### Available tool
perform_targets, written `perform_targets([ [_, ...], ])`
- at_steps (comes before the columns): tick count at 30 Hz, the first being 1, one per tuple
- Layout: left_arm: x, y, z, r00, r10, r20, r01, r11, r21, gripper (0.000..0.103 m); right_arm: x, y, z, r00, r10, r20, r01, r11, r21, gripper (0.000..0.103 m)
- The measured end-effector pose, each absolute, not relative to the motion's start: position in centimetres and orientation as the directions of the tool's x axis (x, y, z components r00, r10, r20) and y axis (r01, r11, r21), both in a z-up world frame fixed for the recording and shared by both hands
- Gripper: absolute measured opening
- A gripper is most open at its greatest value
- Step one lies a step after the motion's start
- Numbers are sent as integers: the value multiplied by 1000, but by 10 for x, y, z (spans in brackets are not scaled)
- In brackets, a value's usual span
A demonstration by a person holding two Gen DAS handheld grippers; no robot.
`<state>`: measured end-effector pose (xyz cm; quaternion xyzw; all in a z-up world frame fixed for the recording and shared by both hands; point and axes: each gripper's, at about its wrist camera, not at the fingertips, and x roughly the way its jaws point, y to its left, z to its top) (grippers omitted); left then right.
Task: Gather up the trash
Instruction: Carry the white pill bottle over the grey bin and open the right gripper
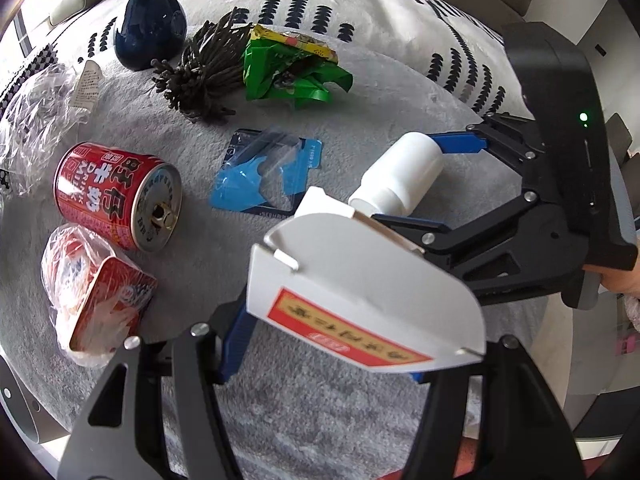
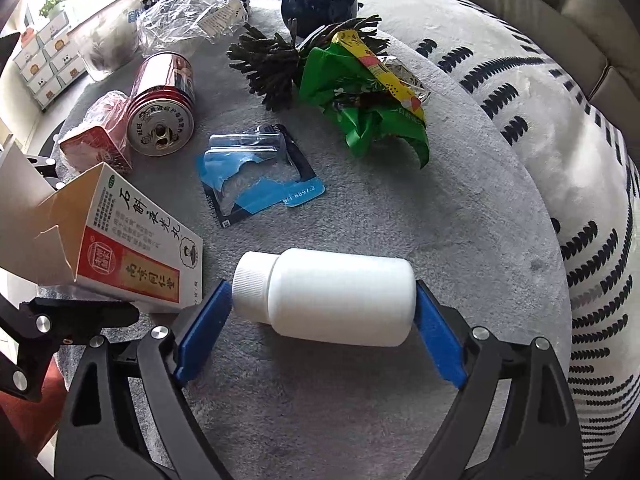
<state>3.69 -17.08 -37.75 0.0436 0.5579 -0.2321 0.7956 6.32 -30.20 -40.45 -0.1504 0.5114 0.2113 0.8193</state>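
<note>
My left gripper is shut on a white medicine box with its flaps open; the box also shows in the right wrist view. My right gripper is shut on a white pill bottle, held sideways by cap and base just above the grey tabletop; the bottle also shows in the left wrist view. On the table lie a red drink can, a torn blue blister pack, a green snack wrapper and a red carton in clear plastic.
A dark blue vase stands at the back beside a bundle of dark twigs. Crumpled clear plastic lies at the far left. A white patterned cushion borders the table on the right.
</note>
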Motion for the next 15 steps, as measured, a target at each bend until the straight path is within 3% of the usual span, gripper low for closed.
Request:
perform_targets([
  [15,43,-174,-364,295,-366,-883,434,874,-217,56,59,-313,-389,380,196,-904,-443,897,9,83],
])
